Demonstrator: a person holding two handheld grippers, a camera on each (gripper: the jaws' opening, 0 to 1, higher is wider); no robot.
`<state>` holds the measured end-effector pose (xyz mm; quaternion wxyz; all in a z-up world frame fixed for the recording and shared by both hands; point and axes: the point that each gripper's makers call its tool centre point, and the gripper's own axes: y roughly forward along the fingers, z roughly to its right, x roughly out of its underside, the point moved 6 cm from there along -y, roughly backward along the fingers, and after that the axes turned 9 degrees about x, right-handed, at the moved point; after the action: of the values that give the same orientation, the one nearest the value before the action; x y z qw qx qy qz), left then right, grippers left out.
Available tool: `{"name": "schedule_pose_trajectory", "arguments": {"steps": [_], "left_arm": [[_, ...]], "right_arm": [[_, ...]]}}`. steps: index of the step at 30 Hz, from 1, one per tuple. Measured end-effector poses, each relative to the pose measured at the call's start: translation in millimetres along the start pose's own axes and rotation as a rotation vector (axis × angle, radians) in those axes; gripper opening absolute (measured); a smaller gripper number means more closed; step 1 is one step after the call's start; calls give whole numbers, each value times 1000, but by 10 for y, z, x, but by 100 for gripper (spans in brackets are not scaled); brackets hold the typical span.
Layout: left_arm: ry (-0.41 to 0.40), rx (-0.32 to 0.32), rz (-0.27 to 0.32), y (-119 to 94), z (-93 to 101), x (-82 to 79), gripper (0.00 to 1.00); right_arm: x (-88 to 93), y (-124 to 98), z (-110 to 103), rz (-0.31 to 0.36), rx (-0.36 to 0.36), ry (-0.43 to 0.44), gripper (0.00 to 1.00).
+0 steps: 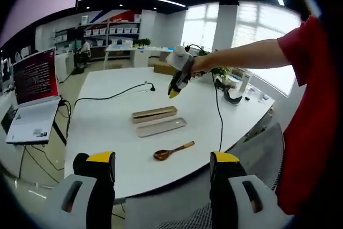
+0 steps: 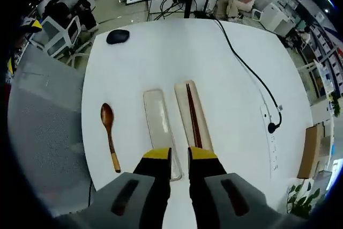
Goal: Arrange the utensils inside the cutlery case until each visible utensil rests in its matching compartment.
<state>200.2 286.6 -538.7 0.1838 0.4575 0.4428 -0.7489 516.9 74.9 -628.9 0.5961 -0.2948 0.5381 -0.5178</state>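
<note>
Wooden spoon (image 2: 109,136) lay bare on the white worktop (image 2: 225,79), bowl away from the right tool (image 2: 179,155), handle toward it, long axis parallel to the case halves. Just beside it, the pale empty lid (image 2: 159,125), flat and smooth-rimmed; next, the case base (image 2: 194,113) holding dark chopsticks (image 2: 193,112) lengthwise. Right tool hovered over the near ends of both halves, jaws slightly parted, pinching nothing; spoon lay to its left, so this tool looked nearer. Left tool (image 1: 161,165) hung well back off the worktop edge, jaws spread wide, empty.
</note>
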Motion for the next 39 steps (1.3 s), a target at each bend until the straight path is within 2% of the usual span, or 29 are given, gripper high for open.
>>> {"name": "schedule_pose_trajectory", "arguments": {"steps": [3, 9, 10, 11, 12, 13, 20, 24, 31, 35, 39], "left_arm": [[1, 2, 2, -12, -2, 6, 74], [3, 7, 13, -30, 9, -6, 74], [8, 11, 23, -44, 23, -28, 74], [33, 23, 78, -55, 52, -109, 74], [36, 35, 108, -70, 78, -153, 74], [28, 42, 118, -87, 91, -179, 74], [47, 18, 101, -79, 59, -194, 73], [48, 16, 86, -85, 49, -168, 73], [37, 19, 72, -105, -14, -136, 74], [4, 28, 96, -105, -43, -148, 77], [14, 35, 97, -85, -20, -153, 78]], "right_arm": [[6, -63, -126, 9, -5, -1, 4], [-14, -170, -298, 29, 12, -15, 8], [-17, -187, -321, 34, 20, -22, 8], [-23, -196, -314, 42, 41, -27, 8], [-33, -205, -310, 52, 66, -32, 7], [-41, -216, -313, 63, 87, -36, 5], [-5, -256, -423, 84, 108, -54, 6], [14, -263, -494, 101, 91, -19, 7], [120, -72, -662, 106, 65, 0, 9], [160, -20, -763, 116, 47, 8, 11], [170, 16, -823, 127, 34, 20, 16]]}}
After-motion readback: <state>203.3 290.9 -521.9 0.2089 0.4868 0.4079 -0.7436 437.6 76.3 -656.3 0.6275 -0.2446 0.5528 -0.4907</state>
